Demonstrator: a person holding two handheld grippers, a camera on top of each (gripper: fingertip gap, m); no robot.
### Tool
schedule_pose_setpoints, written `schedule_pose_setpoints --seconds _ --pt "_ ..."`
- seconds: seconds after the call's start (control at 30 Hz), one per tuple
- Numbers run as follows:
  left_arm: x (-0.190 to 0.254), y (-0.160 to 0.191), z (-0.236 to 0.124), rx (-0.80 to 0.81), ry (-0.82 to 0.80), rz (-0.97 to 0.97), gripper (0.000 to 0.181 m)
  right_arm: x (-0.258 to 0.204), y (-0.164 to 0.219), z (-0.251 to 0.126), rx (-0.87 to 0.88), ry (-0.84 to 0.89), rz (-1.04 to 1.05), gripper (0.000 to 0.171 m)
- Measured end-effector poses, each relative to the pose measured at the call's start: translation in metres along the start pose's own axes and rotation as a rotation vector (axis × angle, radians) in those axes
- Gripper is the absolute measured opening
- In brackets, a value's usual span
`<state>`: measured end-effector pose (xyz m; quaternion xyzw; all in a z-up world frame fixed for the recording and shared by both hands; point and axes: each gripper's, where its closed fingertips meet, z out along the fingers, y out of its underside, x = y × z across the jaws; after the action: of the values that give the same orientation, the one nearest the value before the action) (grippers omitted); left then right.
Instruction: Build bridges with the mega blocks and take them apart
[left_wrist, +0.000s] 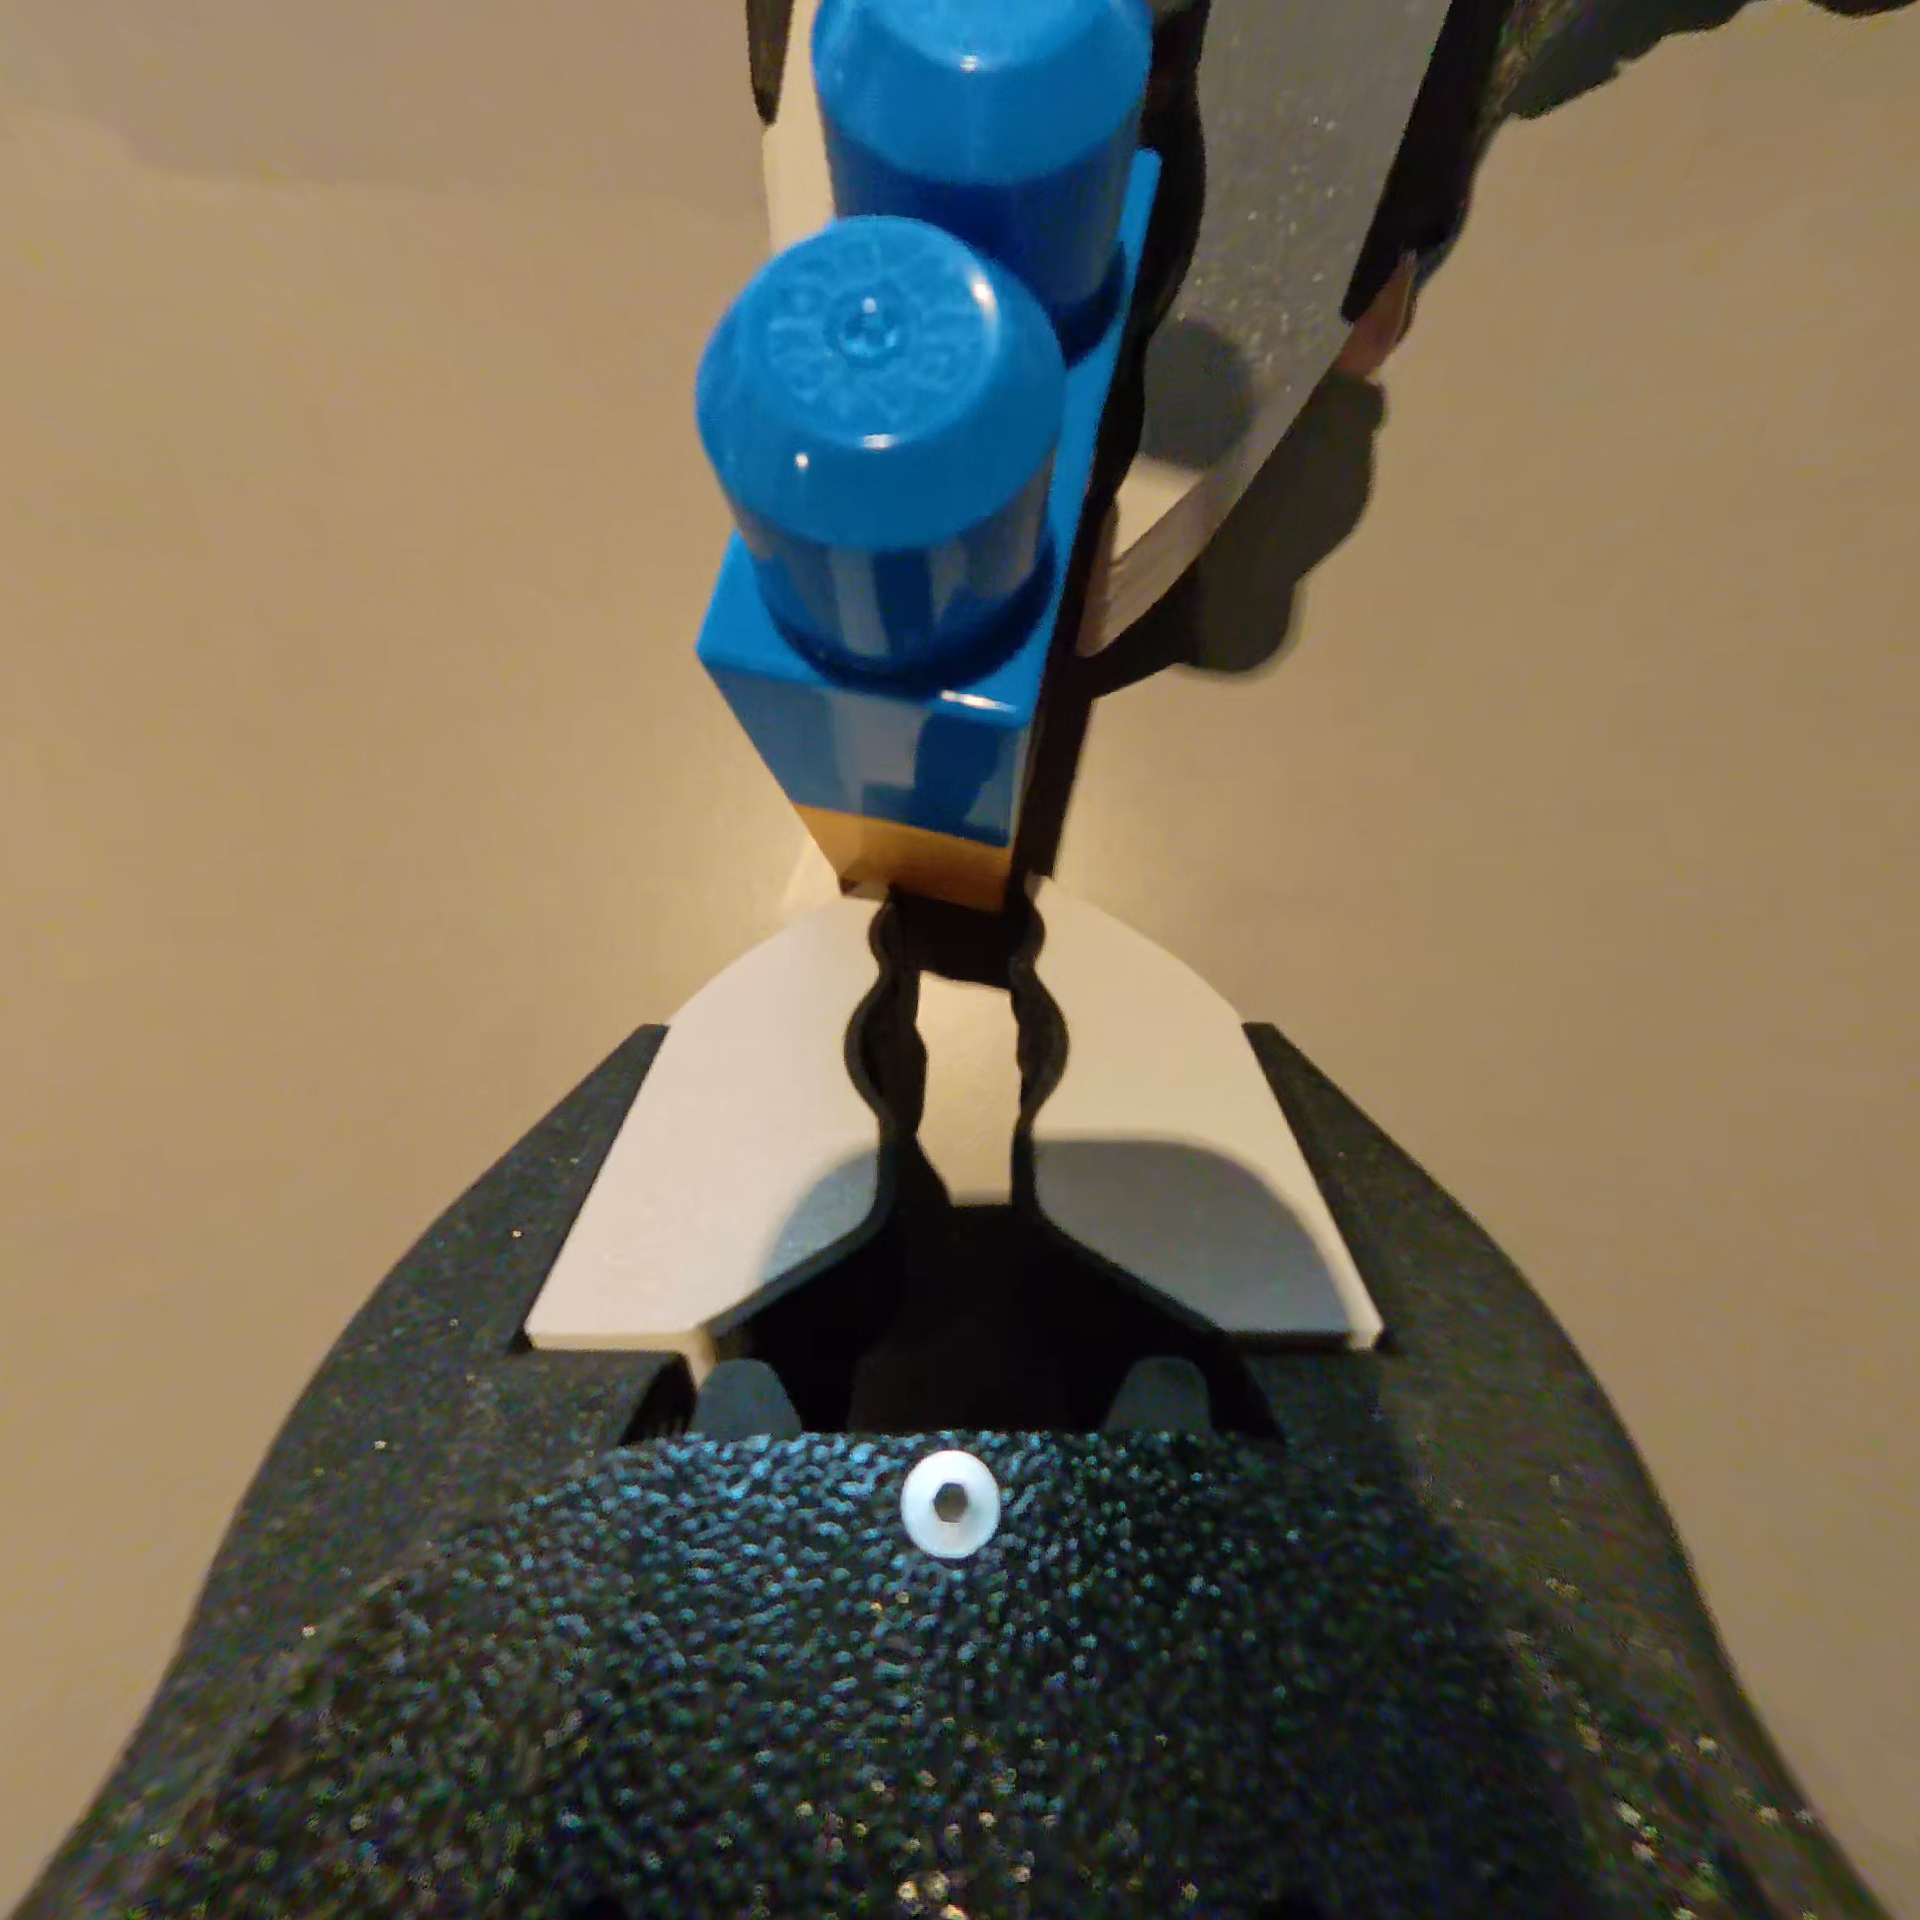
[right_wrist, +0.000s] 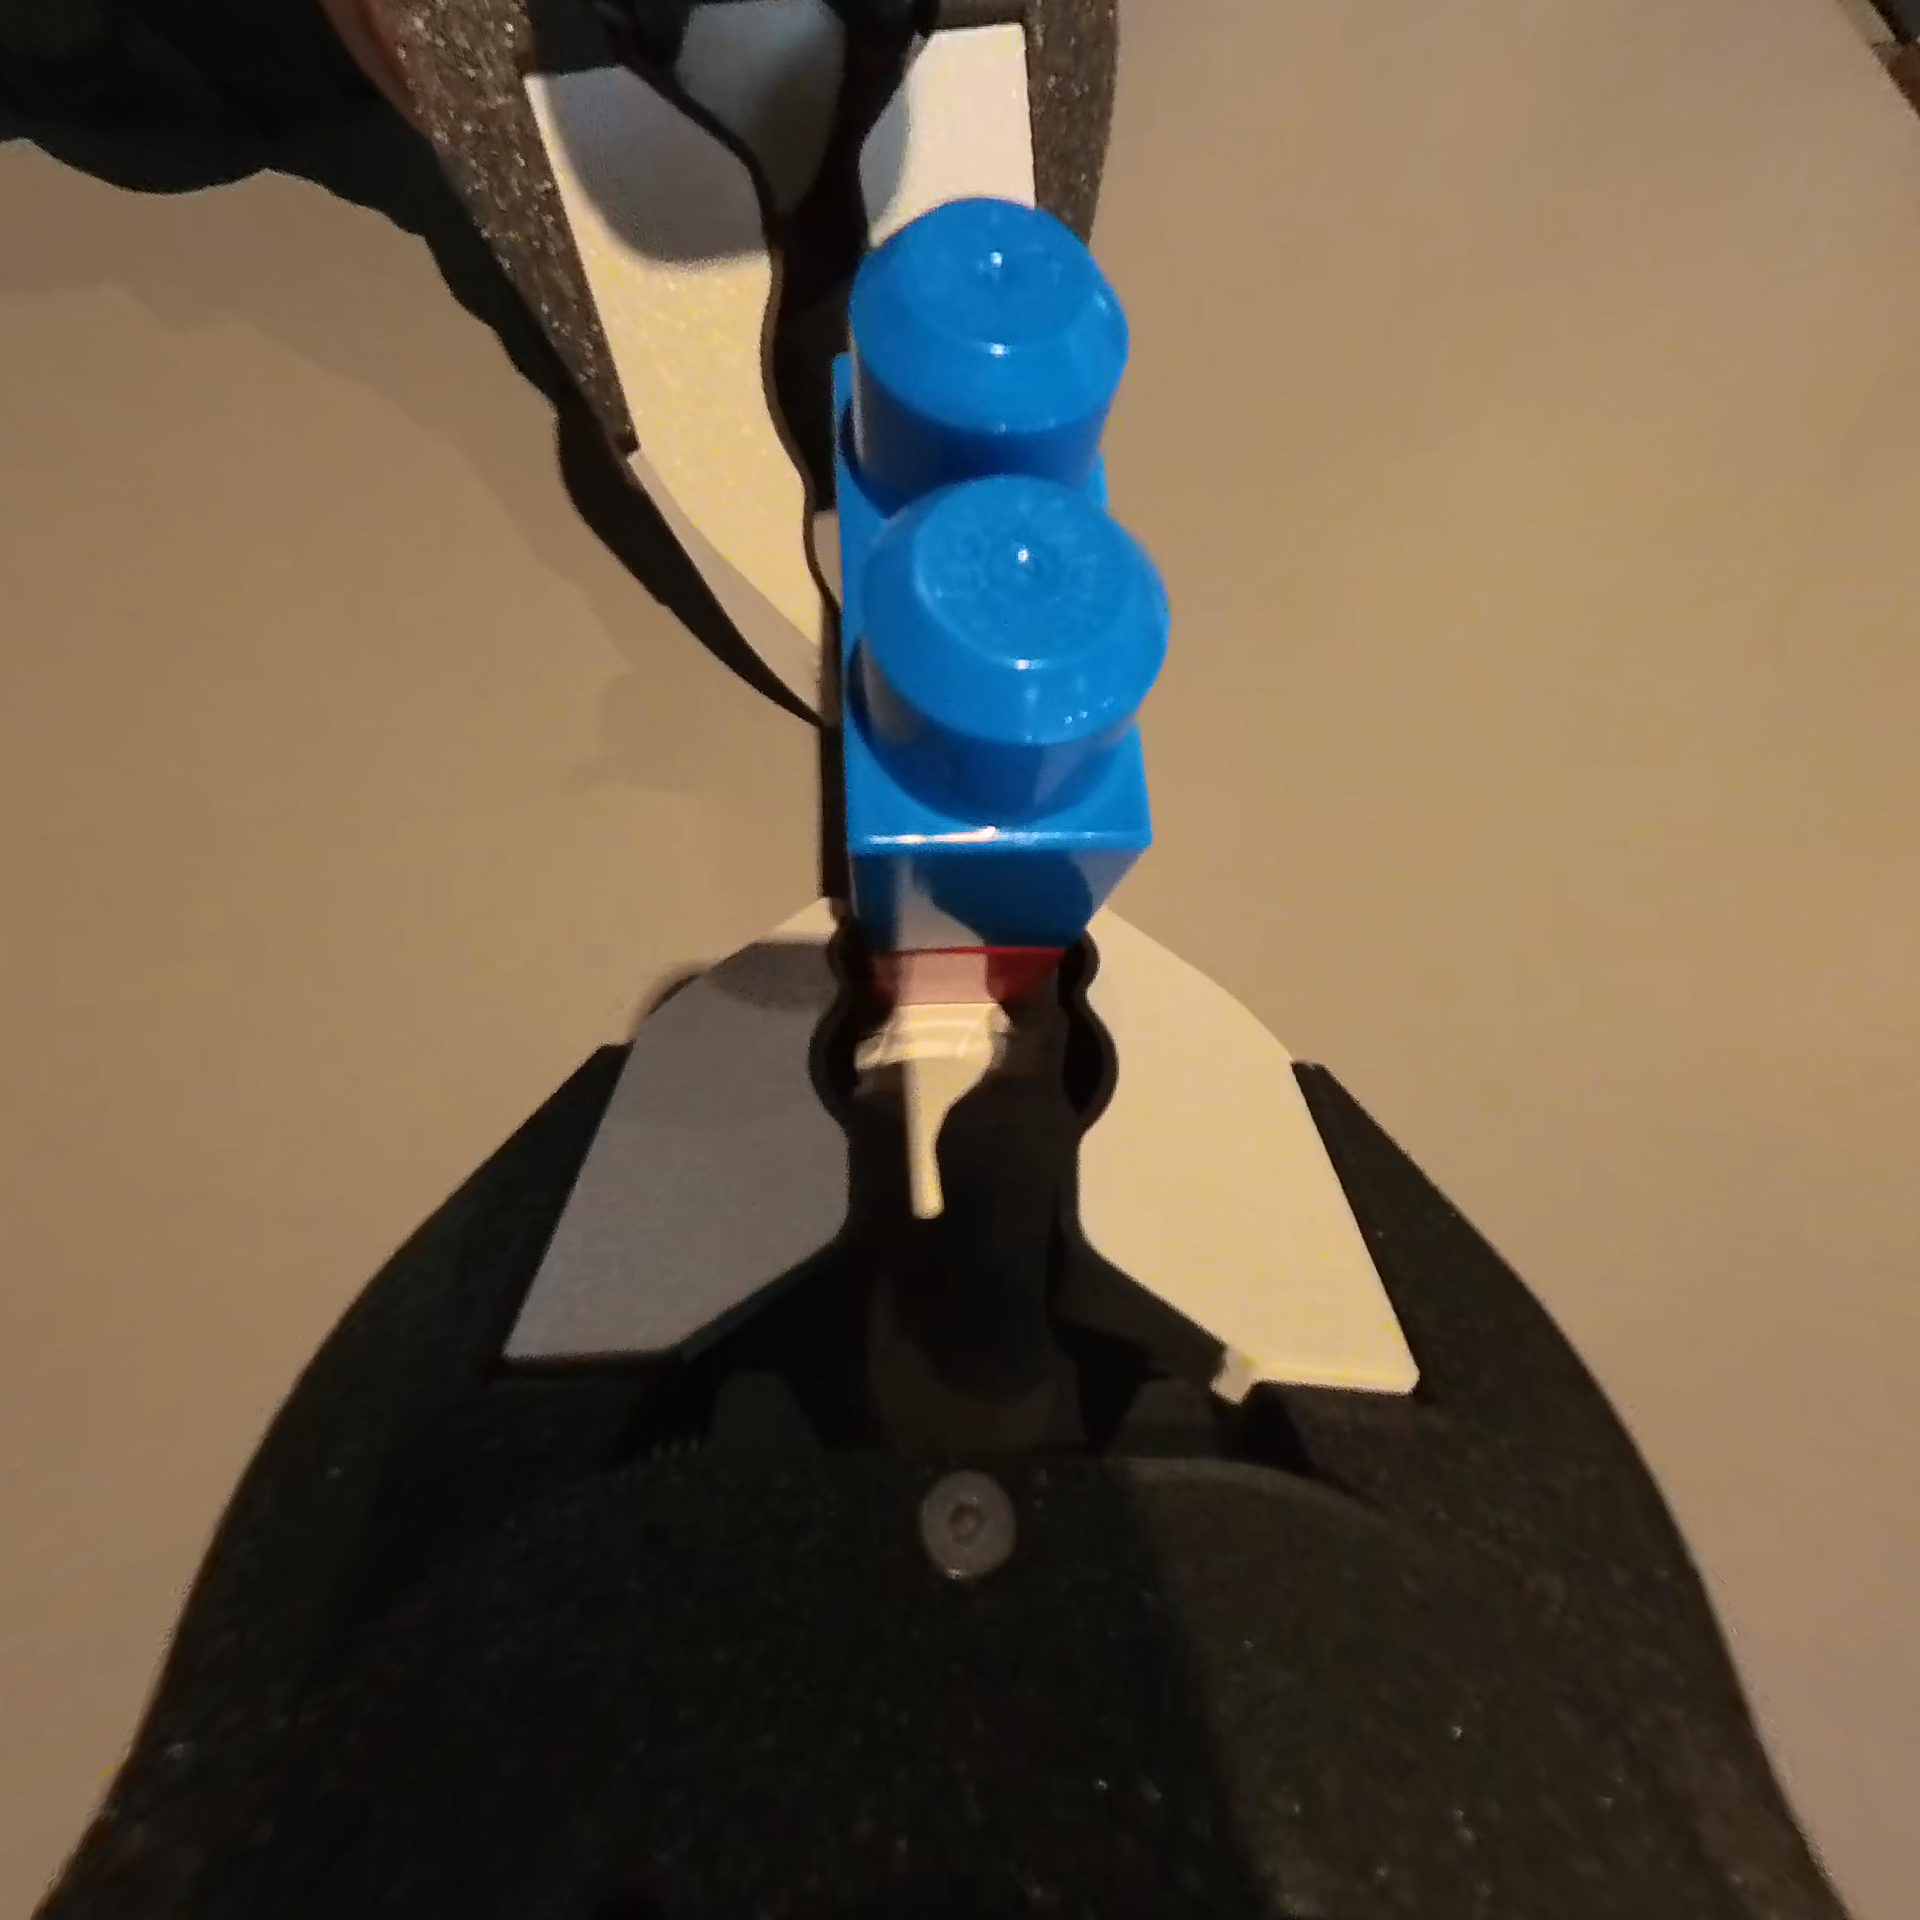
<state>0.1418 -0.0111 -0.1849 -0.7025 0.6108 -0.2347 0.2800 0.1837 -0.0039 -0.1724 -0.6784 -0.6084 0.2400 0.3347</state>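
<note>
Both jaws clamped — blue block (left_wrist: 914, 499)

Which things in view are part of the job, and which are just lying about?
In the job:
- blue block, the span
- orange block under one end, gripped by the left gripper
- red block under the other end, gripped by the right gripper

Lying about:
- nothing loose shows in either view; only the table is left
</note>
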Motion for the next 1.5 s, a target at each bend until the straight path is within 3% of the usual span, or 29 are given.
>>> schedule_pose_setpoints --seconds 0.47,0.73,1.13,1.5 --pt "-0.001 0.000 0.000 0.004 0.007 0.000 0.014 0.000 0.001 0.000 -0.007 -0.009 0.010 0.037" --pt "-0.009 0.004 -0.006 -0.025 -0.042 0.010 0.028 -0.006 0.007 0.001 -0.046 -0.026 -0.045 0.050" --pt "0.000 -0.003 -0.008 -0.004 -0.015 0.047 0.028 0.009 -0.021 -0.013 0.114 0.070 -0.015 0.054" --pt "0.010 -0.002 -0.001 -0.031 0.020 0.092 0.027 0.008 -0.027 -0.012 0.167 0.053 0.015 0.051"
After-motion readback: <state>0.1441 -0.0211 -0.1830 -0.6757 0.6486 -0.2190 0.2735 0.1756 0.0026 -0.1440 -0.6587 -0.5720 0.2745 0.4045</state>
